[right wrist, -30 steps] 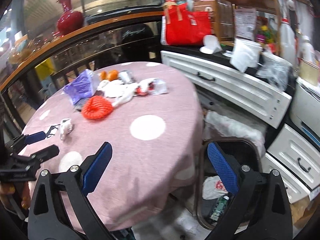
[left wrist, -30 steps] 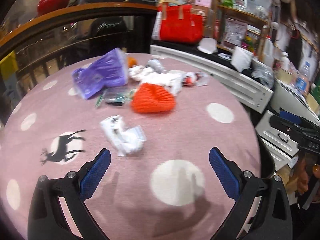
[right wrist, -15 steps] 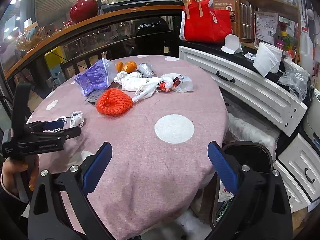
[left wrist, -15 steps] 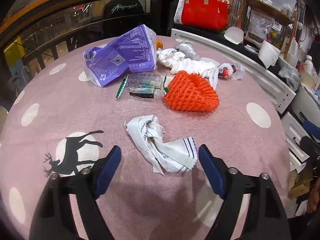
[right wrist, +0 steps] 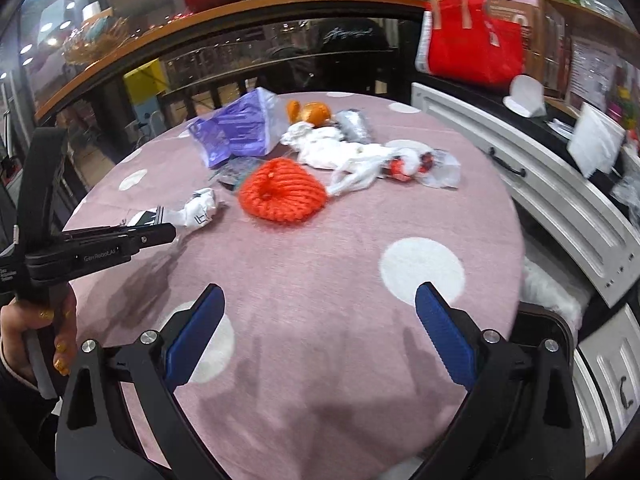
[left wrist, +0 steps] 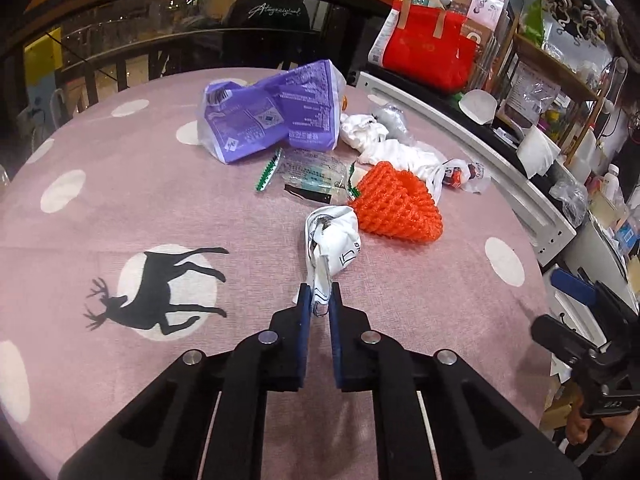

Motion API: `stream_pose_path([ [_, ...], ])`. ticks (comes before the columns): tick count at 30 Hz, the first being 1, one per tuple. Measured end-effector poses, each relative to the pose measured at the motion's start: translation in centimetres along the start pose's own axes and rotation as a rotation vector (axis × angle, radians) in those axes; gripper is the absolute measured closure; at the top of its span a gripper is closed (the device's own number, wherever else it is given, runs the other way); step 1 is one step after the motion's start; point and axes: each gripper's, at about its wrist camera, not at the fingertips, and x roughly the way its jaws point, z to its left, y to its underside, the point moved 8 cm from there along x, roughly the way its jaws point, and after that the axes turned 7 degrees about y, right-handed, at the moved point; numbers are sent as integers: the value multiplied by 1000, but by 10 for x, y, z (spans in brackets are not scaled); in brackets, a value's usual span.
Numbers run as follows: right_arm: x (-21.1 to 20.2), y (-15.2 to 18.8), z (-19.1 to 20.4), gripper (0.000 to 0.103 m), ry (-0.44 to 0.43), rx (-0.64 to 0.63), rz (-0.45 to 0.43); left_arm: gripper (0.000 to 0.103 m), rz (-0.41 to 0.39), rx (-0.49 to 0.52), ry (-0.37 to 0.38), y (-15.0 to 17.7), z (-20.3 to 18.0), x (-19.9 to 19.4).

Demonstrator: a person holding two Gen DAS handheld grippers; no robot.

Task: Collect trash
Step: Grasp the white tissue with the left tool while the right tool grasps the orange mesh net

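Worktop (right wrist: pixel 320 264) round, pink dotted cloth, white drawers (right wrist: pixel 560 200) and cluttered shelves beside it. Trash mid-worktop: purple bag (left wrist: pixel 276 116), orange net (left wrist: pixel 396 204), white bags. Left tool (left wrist: pixel 319 300) angled down, jaws just closed, pinching crumpled white wrapper (left wrist: pixel 332 240). Right tool (right wrist: pixel 320 320) wide apart, holding nothing, over near edge.

Both wrist views downward, sharing the table (left wrist: pixel 120 184).
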Motion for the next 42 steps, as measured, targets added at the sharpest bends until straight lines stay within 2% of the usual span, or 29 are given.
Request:
stream_pose_path([
  [9,32,-27,44,10,5,-154,6,95,-32,-18,7,-3,6,-8],
  [16,66,-43,61,40,38,-246,45,95,-79,-29,3,-11,12,-20],
  [19,82,-44,62,52,42,-254,82,95,-86,-30,4,-11,13,-22],
  [22,94,-39,61,69,44,-255,114,95,-83,-35,10,-11,13,-20],
  [24,95,-40,59,79,41,-240,107,95,-79,-37,12,-9,14,-19],
  [25,93,-40,58,87,32,-230,102,95,-78,-38,13,-9,14,-18],
  [26,90,-40,58,89,20,-219,97,95,-79,-41,15,-9,14,-19],
  [42,5,-20,42,90,-59,-140,-13,95,-85,-9,31,-8,-9,-22],
])
